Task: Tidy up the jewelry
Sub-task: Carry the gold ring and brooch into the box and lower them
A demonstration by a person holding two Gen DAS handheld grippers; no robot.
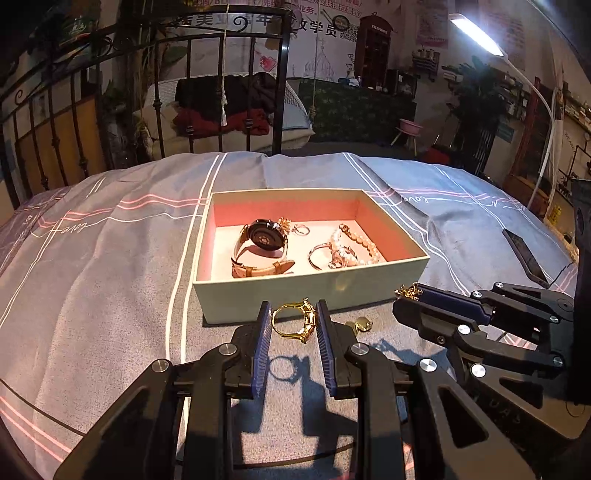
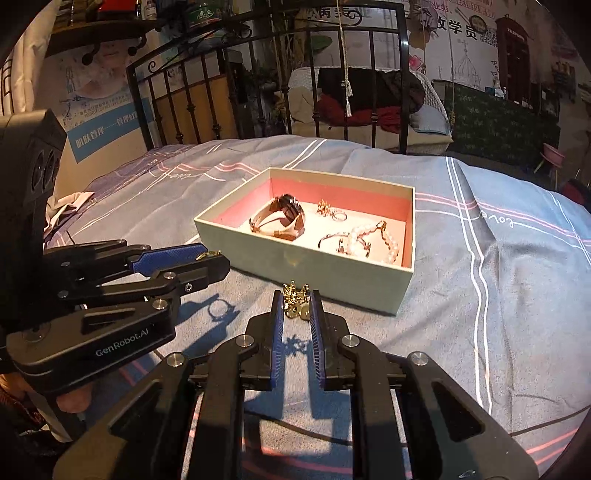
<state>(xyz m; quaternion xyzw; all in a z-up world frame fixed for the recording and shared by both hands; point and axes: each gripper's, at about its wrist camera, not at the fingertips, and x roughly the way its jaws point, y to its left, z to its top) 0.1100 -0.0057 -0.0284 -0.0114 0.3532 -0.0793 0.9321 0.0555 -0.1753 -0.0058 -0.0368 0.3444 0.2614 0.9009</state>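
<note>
An open box with a pink lining sits on the bedspread. It holds a watch, a pearl bracelet, a bangle and small rings. My left gripper is shut on a gold ring, held just above the cloth in front of the box. My right gripper is shut on a small gold ornament, also lifted near the box's front wall. A small gold charm lies on the bedspread between the two grippers.
A dark phone lies on the bedspread to the right of the box. A black metal bed frame rises behind the bed. A lit lamp hangs over the right side. A hand shows under the left gripper.
</note>
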